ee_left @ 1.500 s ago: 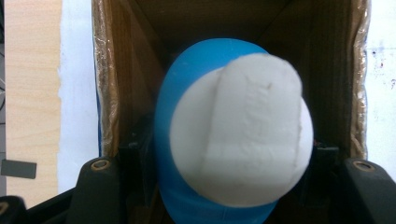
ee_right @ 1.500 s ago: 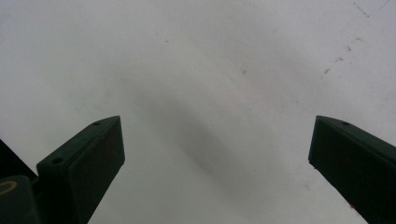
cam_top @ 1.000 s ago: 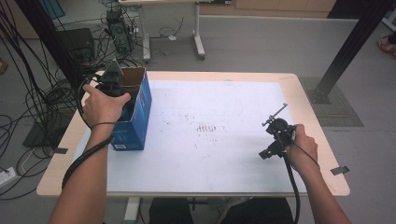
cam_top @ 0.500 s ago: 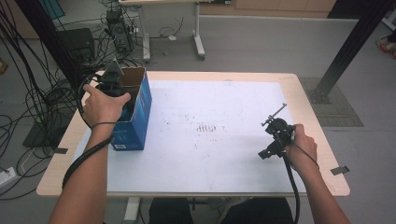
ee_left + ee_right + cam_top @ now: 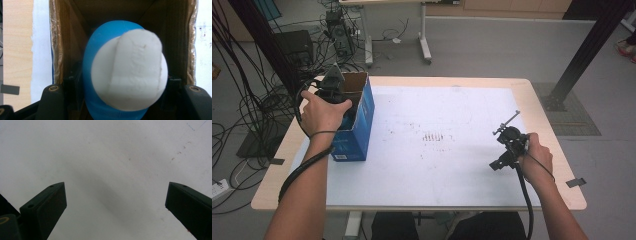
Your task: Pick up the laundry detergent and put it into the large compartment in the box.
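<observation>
Nearest us, at the table's right side, the right gripper (image 5: 510,150) hangs just above the white sheet (image 5: 452,150), and in its own view we see its jaws spread wide with nothing between them. Farther off at the left, the left gripper (image 5: 332,87) reaches down into the open top of the blue cardboard box (image 5: 359,125). There we find its jaws closed on a blue and white rounded object (image 5: 125,70) (what it is we cannot tell), which sits inside the box's brown walls.

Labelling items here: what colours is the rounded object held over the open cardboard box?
Blue with a white face, clearest in the left gripper view: rounded object, cardboard box.
</observation>
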A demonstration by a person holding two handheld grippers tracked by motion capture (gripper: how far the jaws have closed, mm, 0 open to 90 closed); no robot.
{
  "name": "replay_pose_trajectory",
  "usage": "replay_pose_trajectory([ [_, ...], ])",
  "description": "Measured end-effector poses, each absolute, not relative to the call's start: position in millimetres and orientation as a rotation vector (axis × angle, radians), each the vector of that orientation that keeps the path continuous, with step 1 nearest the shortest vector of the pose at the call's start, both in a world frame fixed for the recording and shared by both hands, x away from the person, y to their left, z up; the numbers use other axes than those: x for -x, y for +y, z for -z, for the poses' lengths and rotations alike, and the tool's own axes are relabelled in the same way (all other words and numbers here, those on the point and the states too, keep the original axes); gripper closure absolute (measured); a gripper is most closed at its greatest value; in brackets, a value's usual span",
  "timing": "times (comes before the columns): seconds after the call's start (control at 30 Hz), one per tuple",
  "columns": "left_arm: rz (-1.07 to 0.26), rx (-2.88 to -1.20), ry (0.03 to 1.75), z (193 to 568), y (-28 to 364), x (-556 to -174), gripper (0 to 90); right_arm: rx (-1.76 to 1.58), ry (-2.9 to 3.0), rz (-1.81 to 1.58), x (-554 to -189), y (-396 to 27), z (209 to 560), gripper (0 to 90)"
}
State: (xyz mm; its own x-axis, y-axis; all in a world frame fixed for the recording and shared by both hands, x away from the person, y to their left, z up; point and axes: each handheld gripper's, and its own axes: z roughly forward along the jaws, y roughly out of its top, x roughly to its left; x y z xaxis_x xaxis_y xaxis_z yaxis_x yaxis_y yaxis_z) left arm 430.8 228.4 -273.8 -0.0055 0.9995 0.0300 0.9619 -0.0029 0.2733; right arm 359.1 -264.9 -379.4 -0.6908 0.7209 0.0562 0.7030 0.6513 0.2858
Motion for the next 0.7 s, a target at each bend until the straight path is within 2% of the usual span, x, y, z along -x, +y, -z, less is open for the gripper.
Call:
replay_pose_trajectory([
  [0.7, -0.356, -2.073, 2.074, 263, 229, -429, 33.5, -1.202, 2.802, -0.449, -359, -263, 380, 3.3],
])
